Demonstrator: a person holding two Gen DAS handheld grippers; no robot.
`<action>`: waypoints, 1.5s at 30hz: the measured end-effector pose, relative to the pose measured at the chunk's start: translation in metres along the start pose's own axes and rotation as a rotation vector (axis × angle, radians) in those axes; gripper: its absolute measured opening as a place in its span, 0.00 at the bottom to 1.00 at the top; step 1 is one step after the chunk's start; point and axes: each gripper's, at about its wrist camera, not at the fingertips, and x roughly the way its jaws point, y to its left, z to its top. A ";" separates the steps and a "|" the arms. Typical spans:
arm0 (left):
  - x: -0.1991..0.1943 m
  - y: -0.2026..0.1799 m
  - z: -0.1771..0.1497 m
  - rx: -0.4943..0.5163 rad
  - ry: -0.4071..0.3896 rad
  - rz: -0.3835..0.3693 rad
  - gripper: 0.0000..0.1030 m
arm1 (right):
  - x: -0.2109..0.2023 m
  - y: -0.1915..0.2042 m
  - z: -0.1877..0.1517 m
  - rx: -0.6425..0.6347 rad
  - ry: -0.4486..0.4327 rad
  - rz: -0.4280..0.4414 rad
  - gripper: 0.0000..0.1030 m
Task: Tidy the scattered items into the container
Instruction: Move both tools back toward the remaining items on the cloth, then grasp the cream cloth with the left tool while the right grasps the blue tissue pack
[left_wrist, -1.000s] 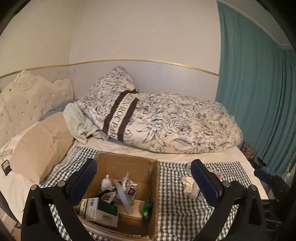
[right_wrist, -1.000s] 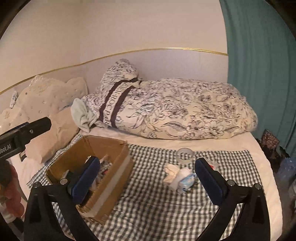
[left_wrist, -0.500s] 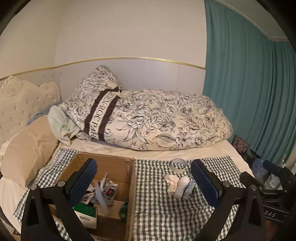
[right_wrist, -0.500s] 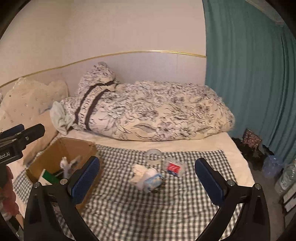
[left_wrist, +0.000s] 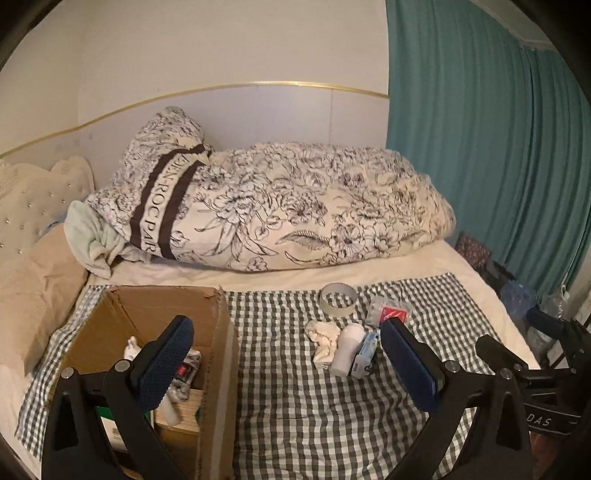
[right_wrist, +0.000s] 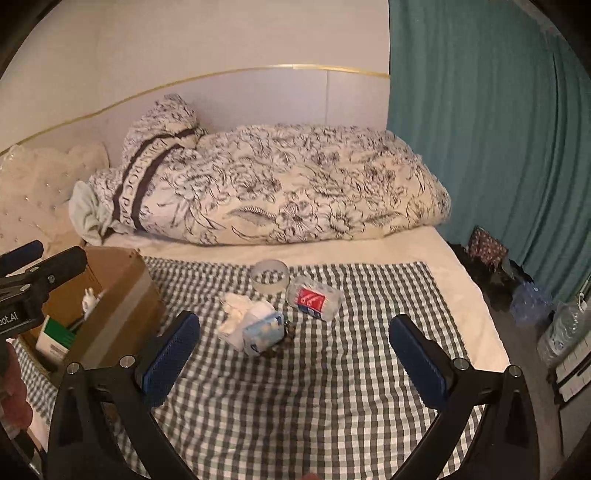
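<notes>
Swung rightward since a second ago: box (left_wrist: 155, 332) now at lower left of the left view, loose pile nearer centre. Between picks; box partly filled, four or five items left on the checked cloth (right_wrist: 332, 387) on the bed. Remaining: tape ring (right_wrist: 270, 280), red-label packet (right_wrist: 313, 300), tissue (right_wrist: 232, 314), blue packet (right_wrist: 264, 330), white tube (left_wrist: 346, 349), all close together. Next, by judgement: descend over one item of the pile, close, carry left to box. Right hand-held gripper (right_wrist: 293, 356) wide apart, empty, above cloth just short of the pile. Left hand-held gripper (left_wrist: 286, 363) likewise wide, empty, one pad over the box.
</notes>
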 end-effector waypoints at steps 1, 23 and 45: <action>0.005 -0.001 -0.001 0.000 0.006 0.001 1.00 | 0.004 -0.001 -0.001 0.000 0.006 -0.002 1.00; 0.123 -0.004 -0.046 -0.049 0.200 -0.005 1.00 | 0.114 0.011 -0.040 -0.024 0.133 0.081 0.96; 0.192 -0.033 -0.055 0.105 0.168 0.017 1.00 | 0.209 0.027 -0.057 -0.013 0.233 0.126 0.85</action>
